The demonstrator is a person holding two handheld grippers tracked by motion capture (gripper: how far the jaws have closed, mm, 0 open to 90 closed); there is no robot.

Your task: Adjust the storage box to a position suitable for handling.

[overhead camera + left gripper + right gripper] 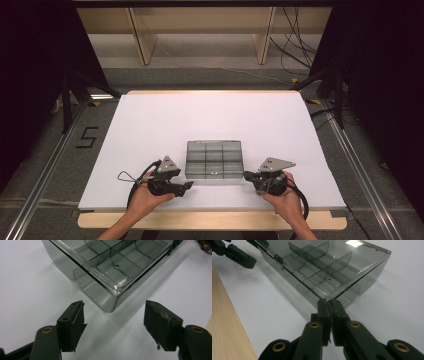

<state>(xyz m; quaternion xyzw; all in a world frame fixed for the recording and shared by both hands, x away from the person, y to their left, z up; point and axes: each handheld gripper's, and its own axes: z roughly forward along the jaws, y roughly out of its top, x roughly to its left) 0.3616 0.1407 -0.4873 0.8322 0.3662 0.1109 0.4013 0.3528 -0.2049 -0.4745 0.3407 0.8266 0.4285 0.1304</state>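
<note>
A smoky clear plastic compartment box (214, 159) with its lid closed lies on the white table cover, near the front. My left gripper (189, 185) sits at the box's front left corner. In the left gripper view it (113, 322) stands open, and the box corner (112, 302) lies just ahead of the gap, untouched. My right gripper (246, 174) is at the box's front right corner. In the right gripper view its jaws (329, 305) are shut together, their tips against the corner of the box (324, 262). Inside, dividers show and the compartments look bare.
The white cover (165, 120) spreads wide behind and beside the box. A strip of bare wooden table edge (210, 220) runs along the front. Metal rails (45, 165) flank the table, and cables (295, 45) and wooden shelving stand beyond the far edge.
</note>
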